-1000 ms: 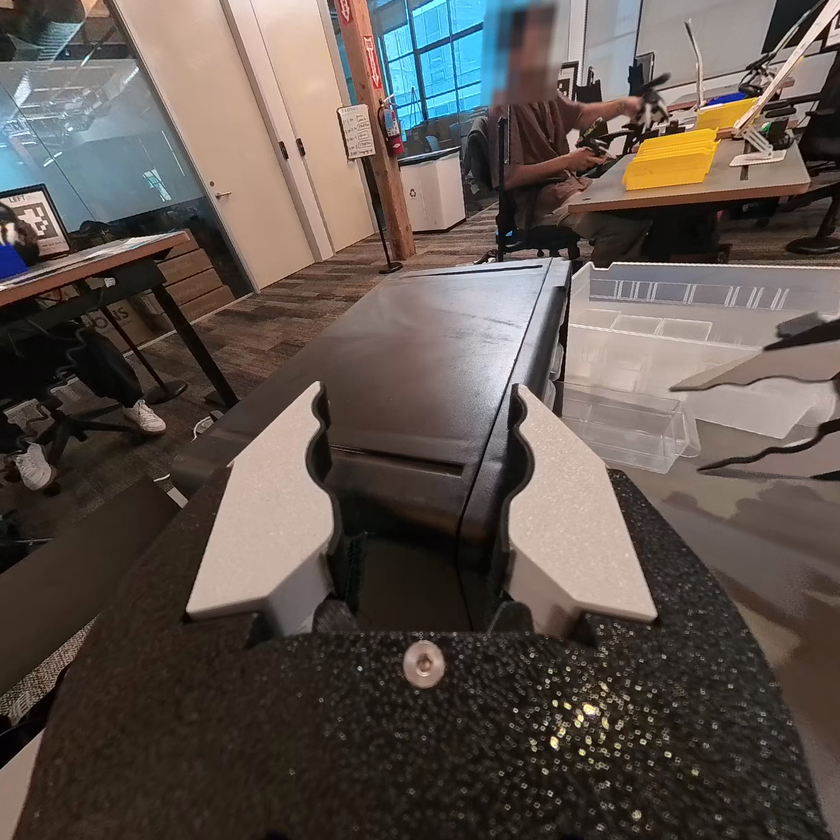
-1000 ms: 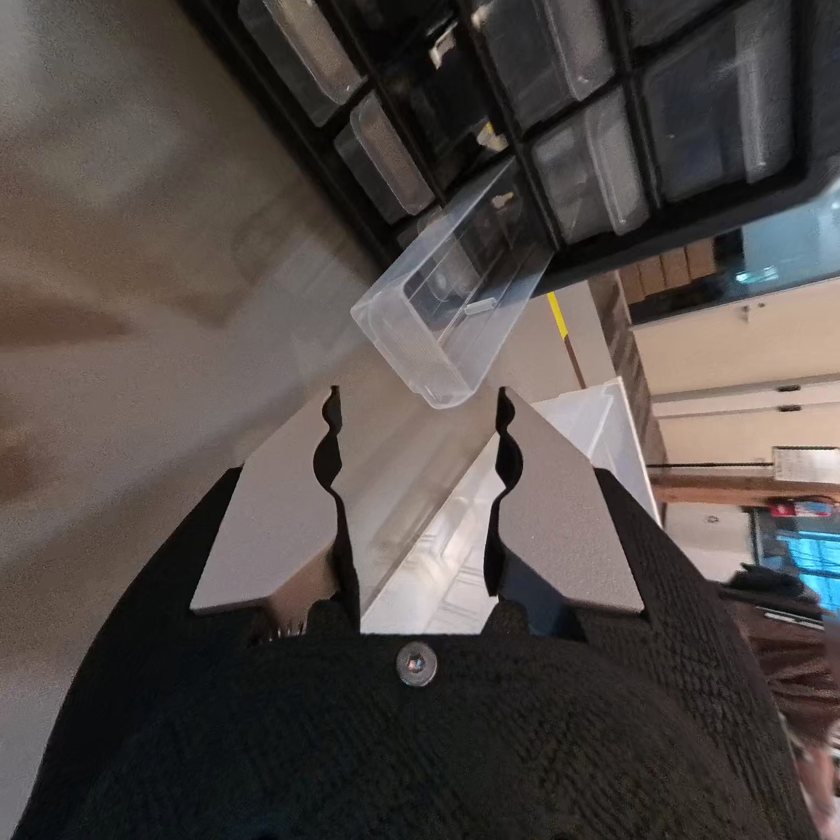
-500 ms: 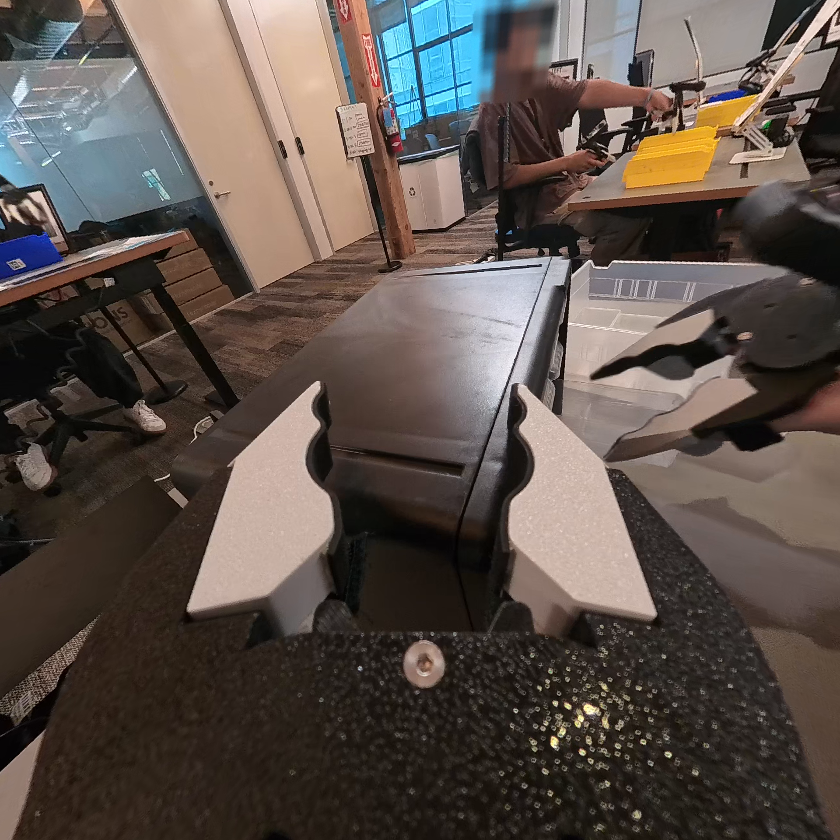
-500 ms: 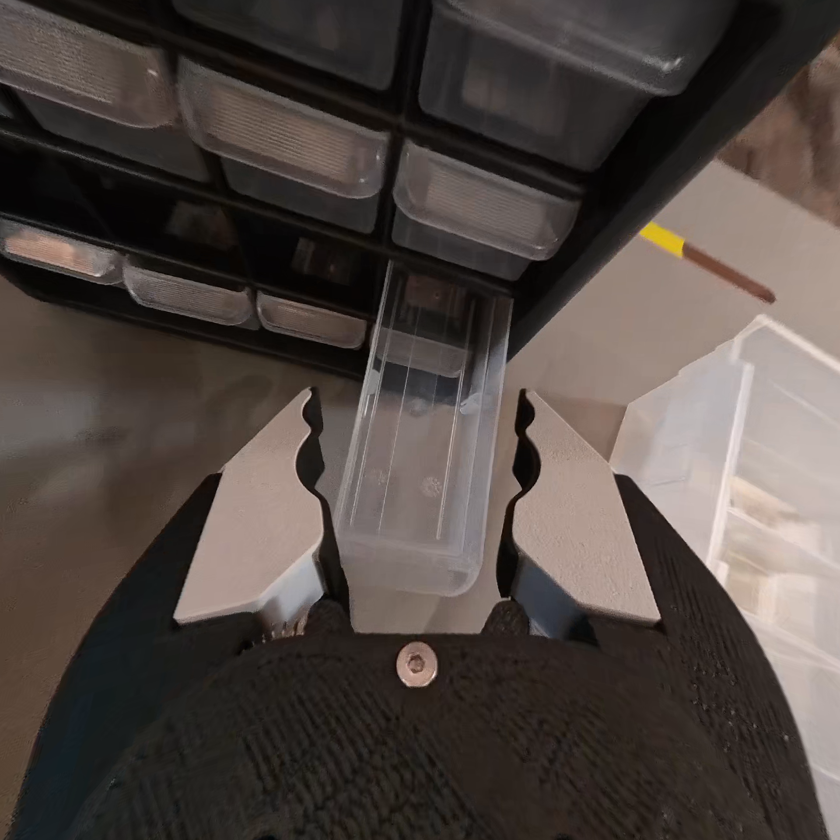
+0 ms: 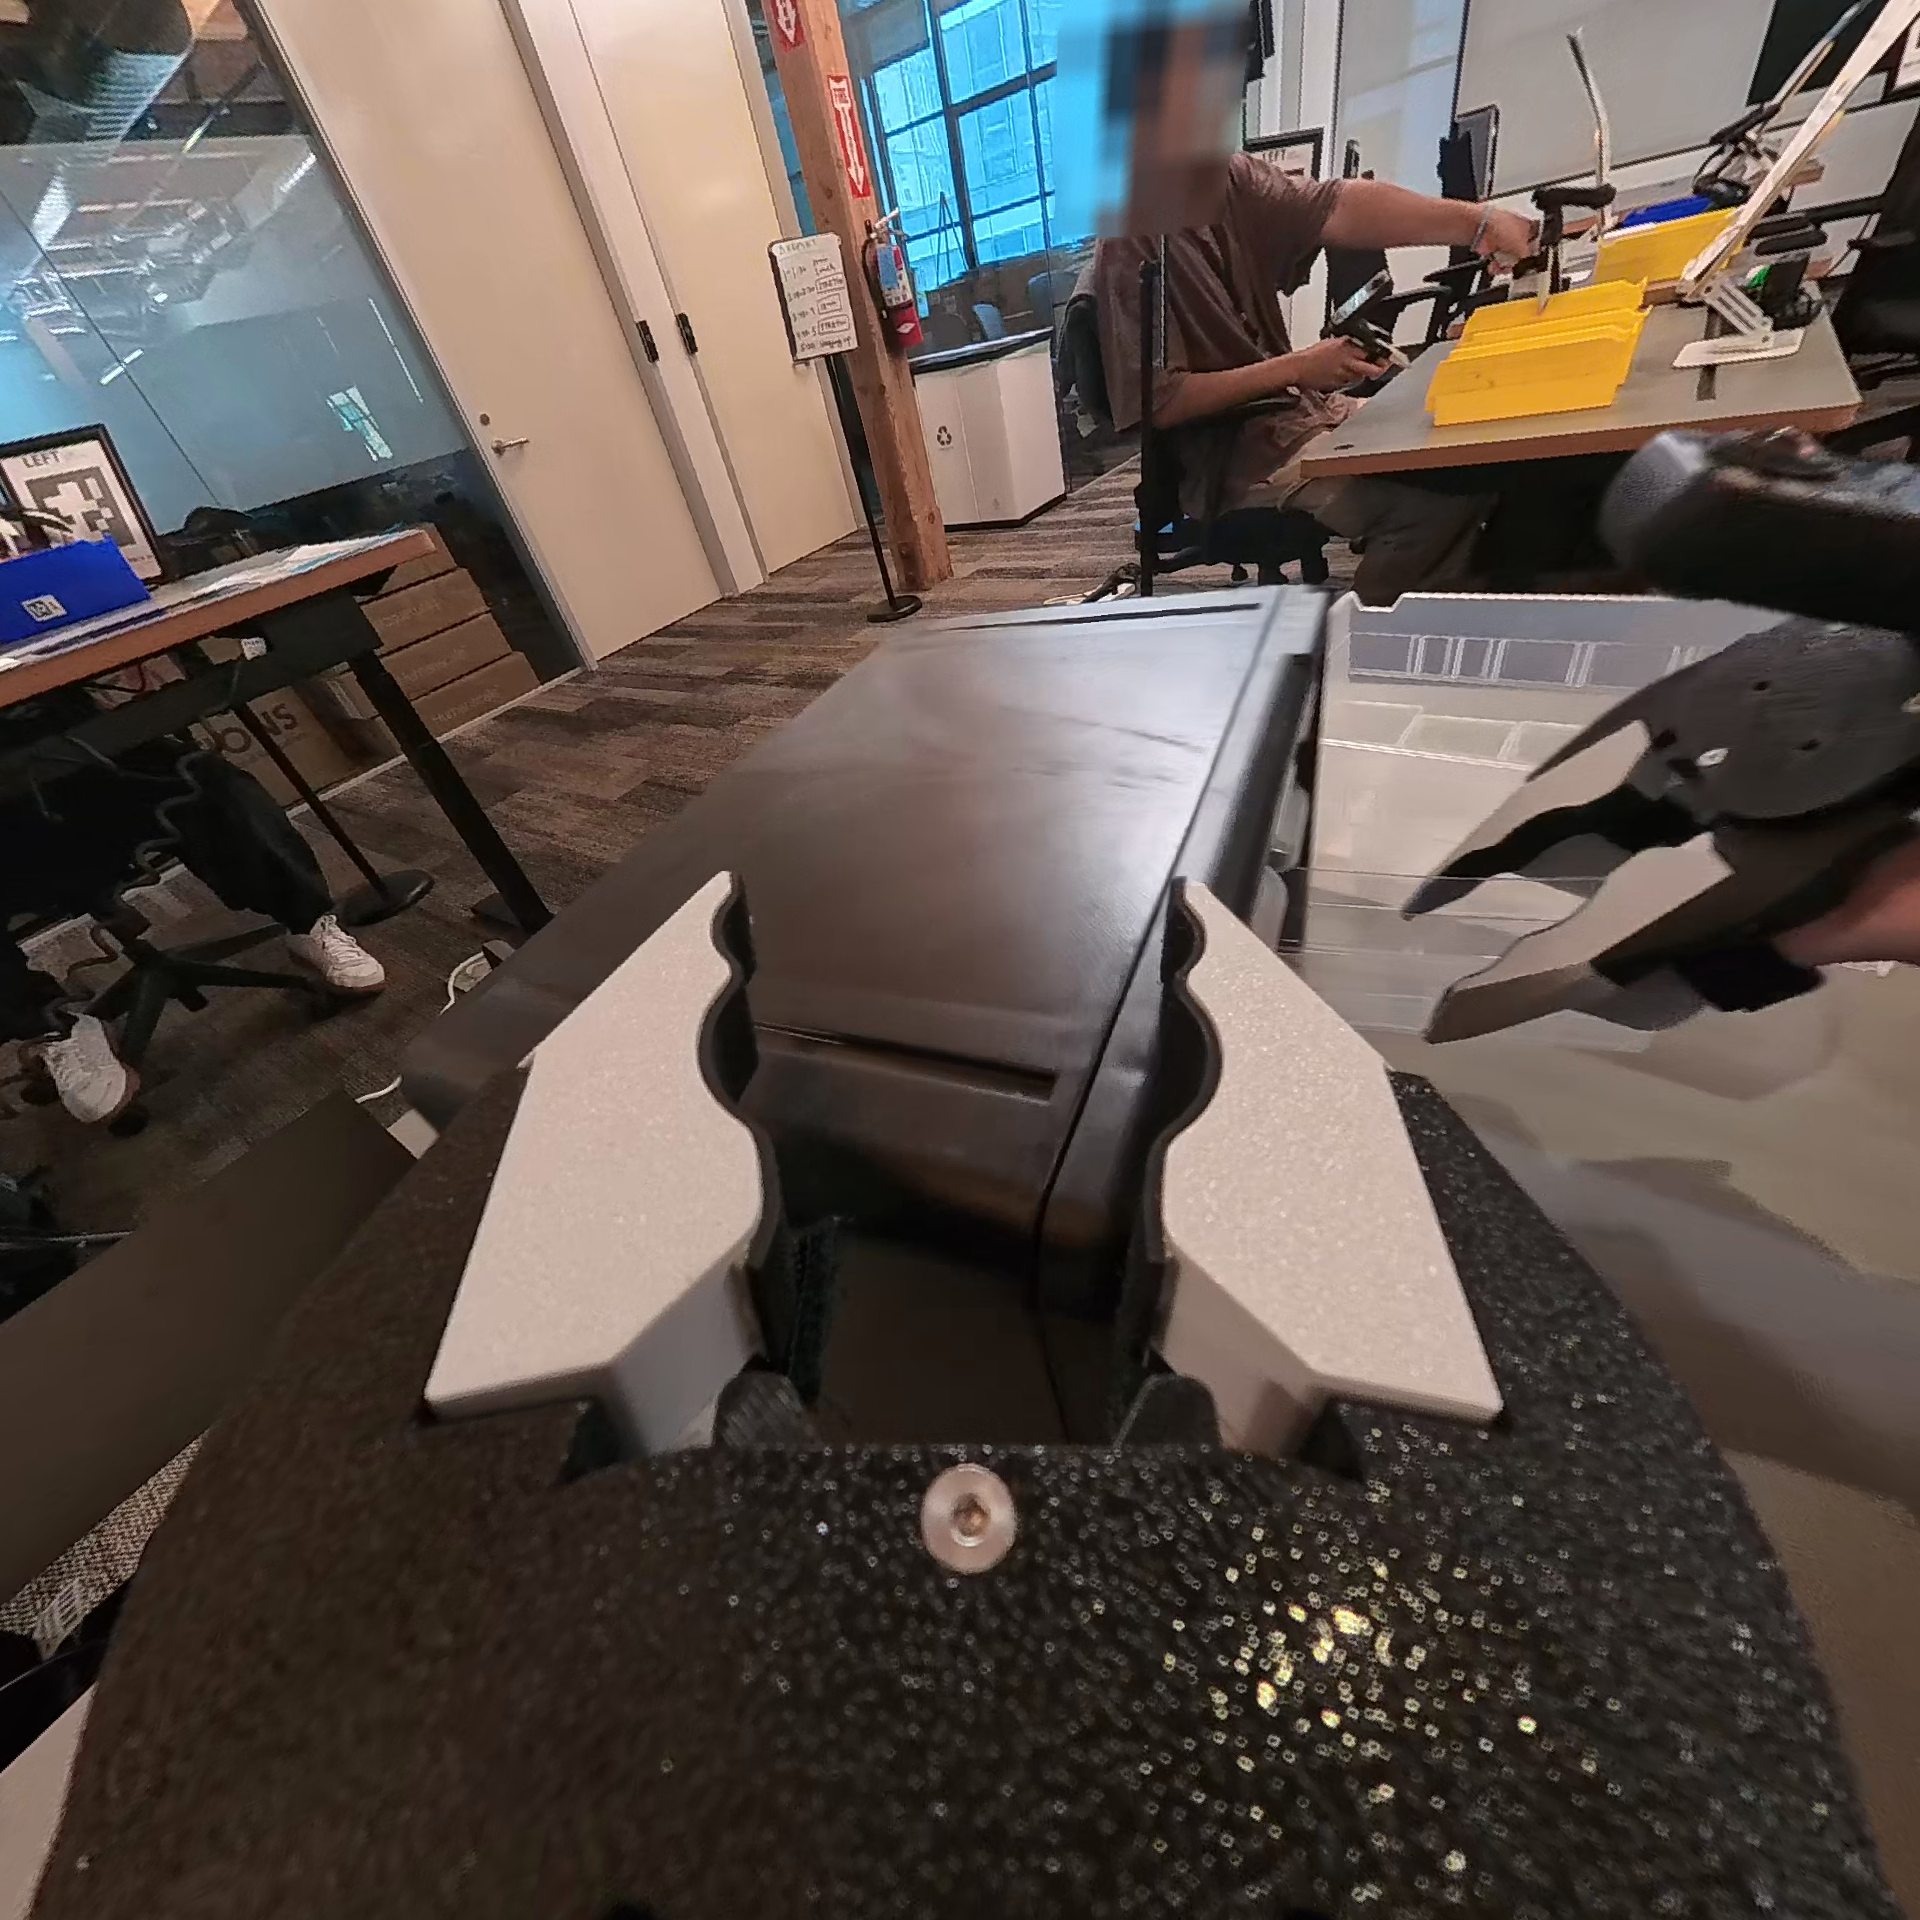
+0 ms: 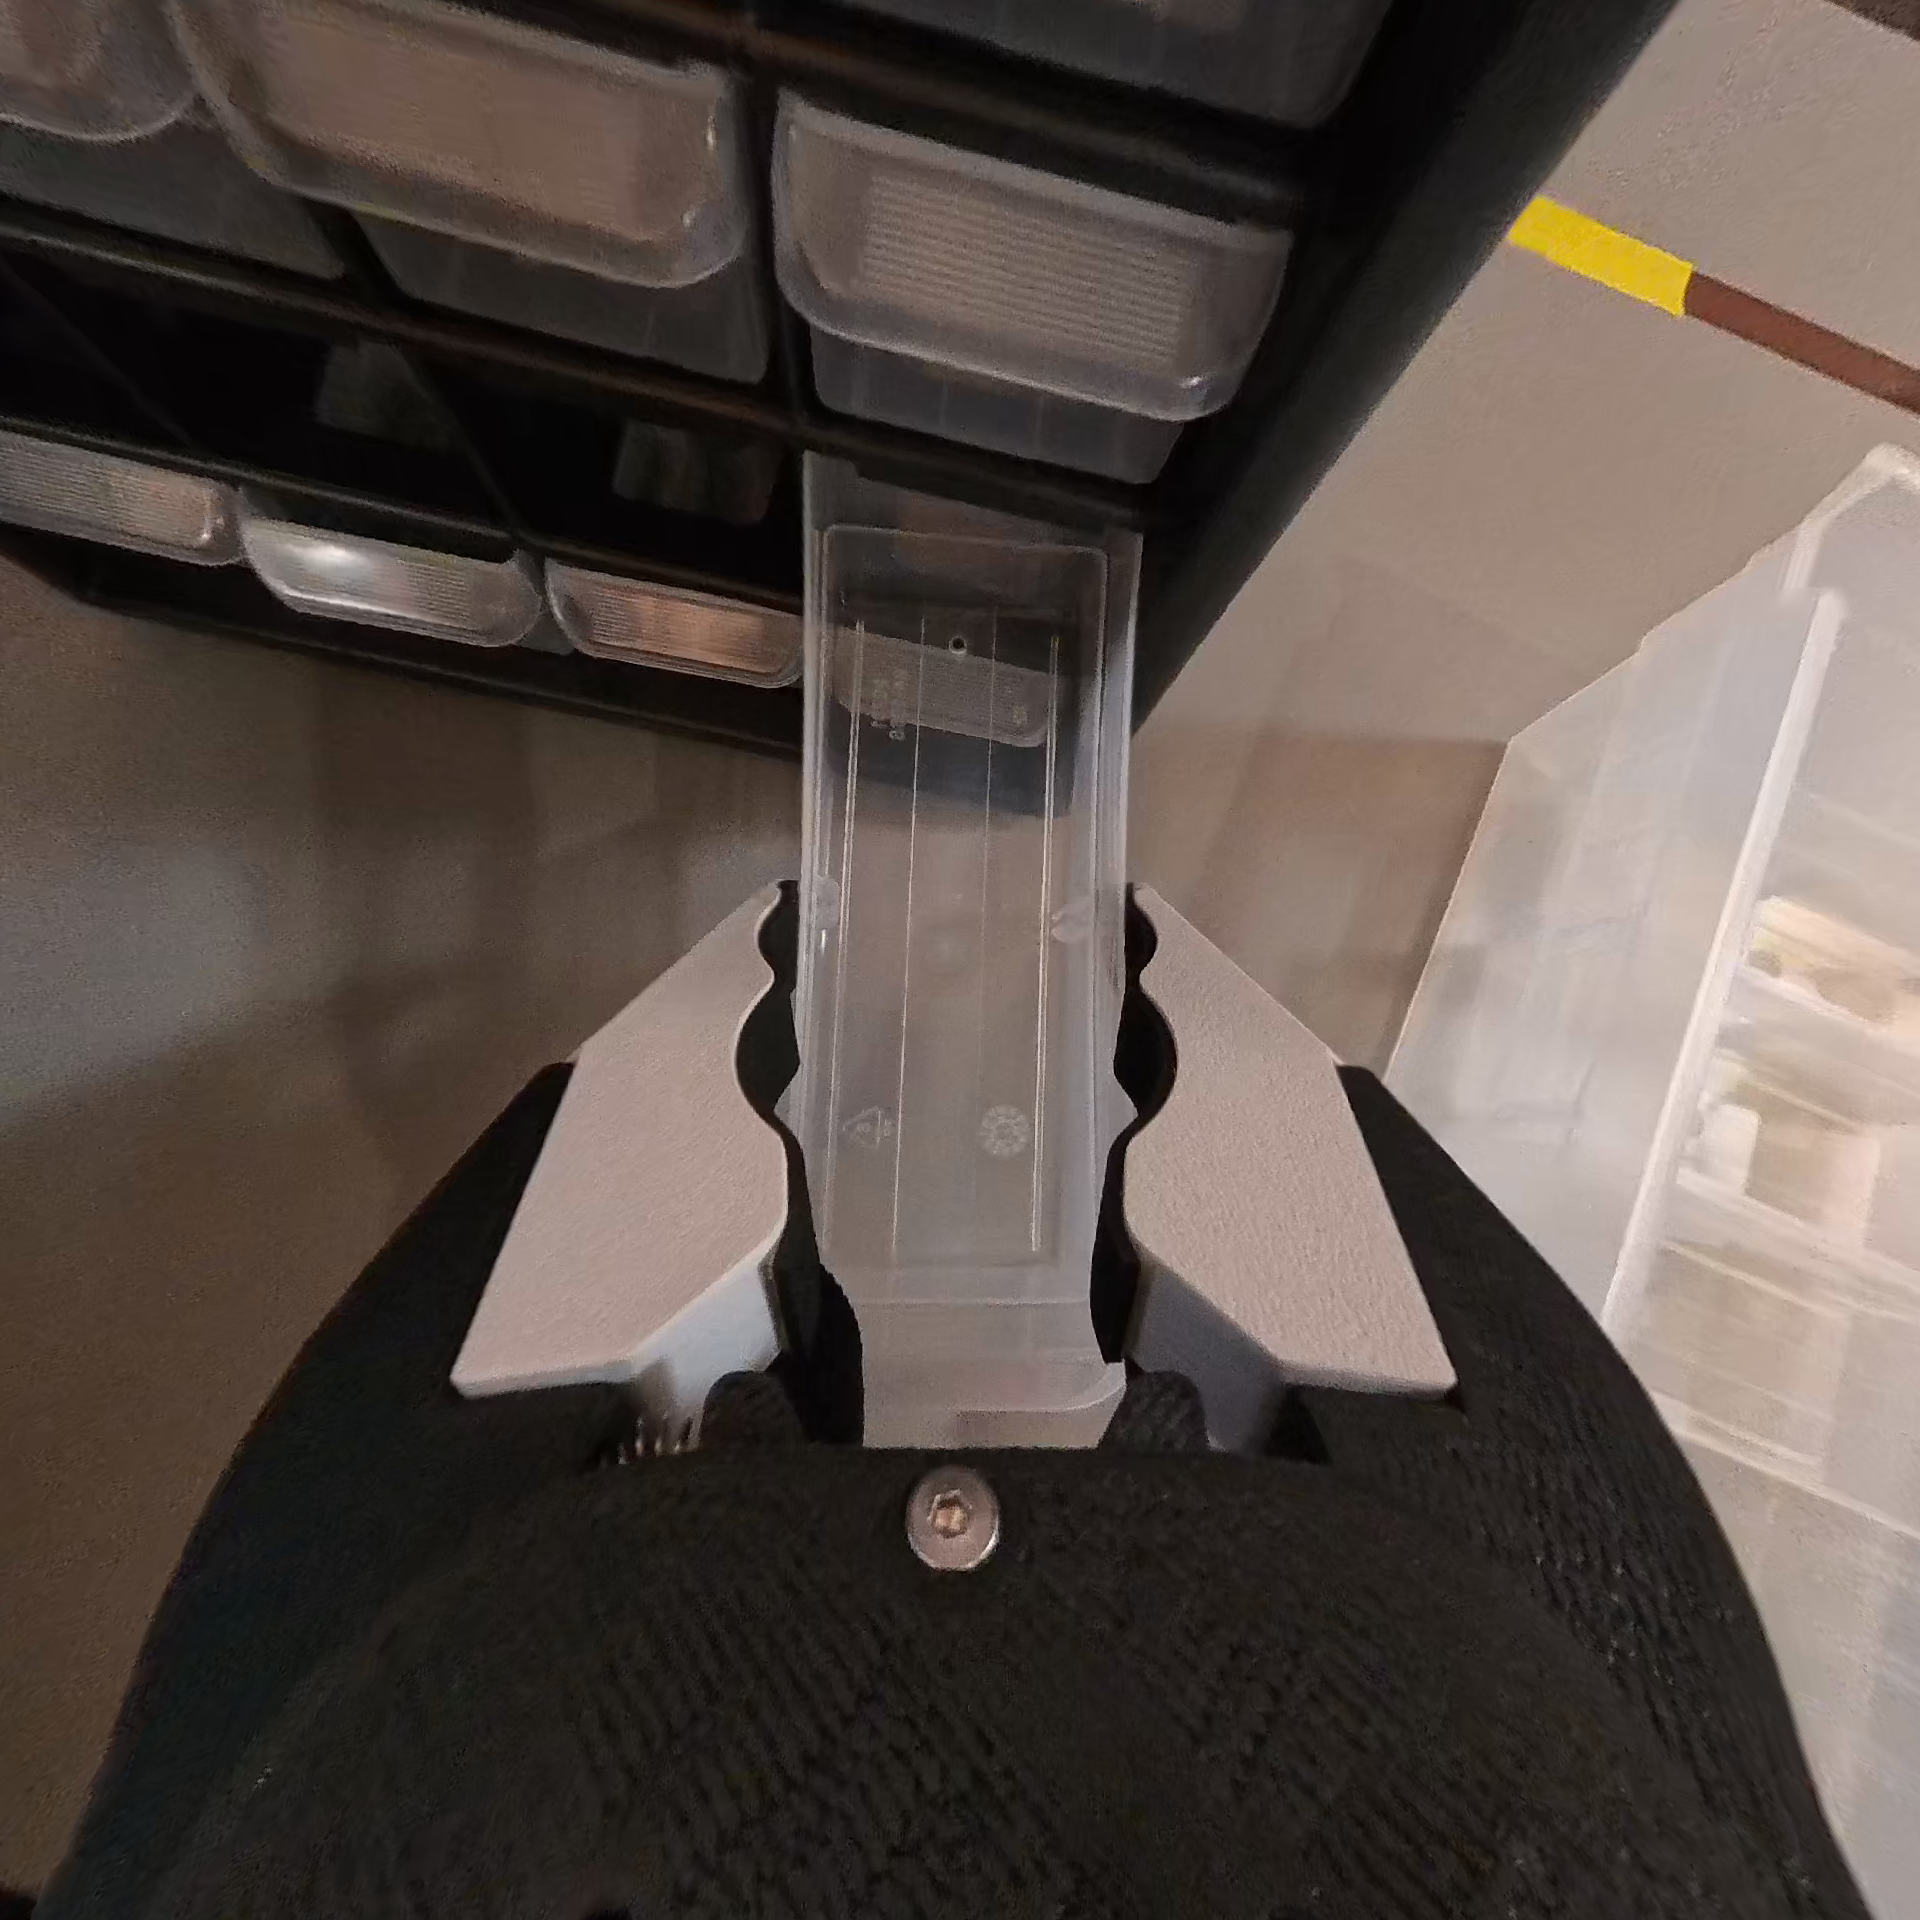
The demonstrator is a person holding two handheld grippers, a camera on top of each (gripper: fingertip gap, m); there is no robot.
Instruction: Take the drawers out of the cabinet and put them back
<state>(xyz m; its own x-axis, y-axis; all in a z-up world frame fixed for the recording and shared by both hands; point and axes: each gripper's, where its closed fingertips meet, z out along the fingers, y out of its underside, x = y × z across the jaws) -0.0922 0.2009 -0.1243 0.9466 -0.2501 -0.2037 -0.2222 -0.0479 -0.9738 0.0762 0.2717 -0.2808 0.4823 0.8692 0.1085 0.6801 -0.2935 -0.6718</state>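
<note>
The black drawer cabinet [image 5: 987, 790] stands on the grey table, with clear drawers in its front [image 6: 1403, 208]. My left gripper [image 5: 956, 935] is open and straddles the cabinet's near top corner. My right gripper [image 6: 956, 914] is shut on a clear empty drawer [image 6: 956, 727], its fingers pressed on both long sides. The drawer's far end sits in the bottom right slot of the cabinet and most of it sticks out. The slot to its left is empty. In the left wrist view my right gripper [image 5: 1418, 977] shows low at the cabinet's front.
A big clear plastic bin [image 6: 1714, 935] stands to the right of the cabinet, also in the left wrist view [image 5: 1455, 644]. Yellow tape [image 6: 1600, 255] marks the table. Behind, a person sits at a desk with yellow bins [image 5: 1538, 353]. Another desk [image 5: 208, 613] is at left.
My right gripper swung to face the cabinet, moved forward around the protruding drawer and closed on its sides. My left gripper has not moved.
</note>
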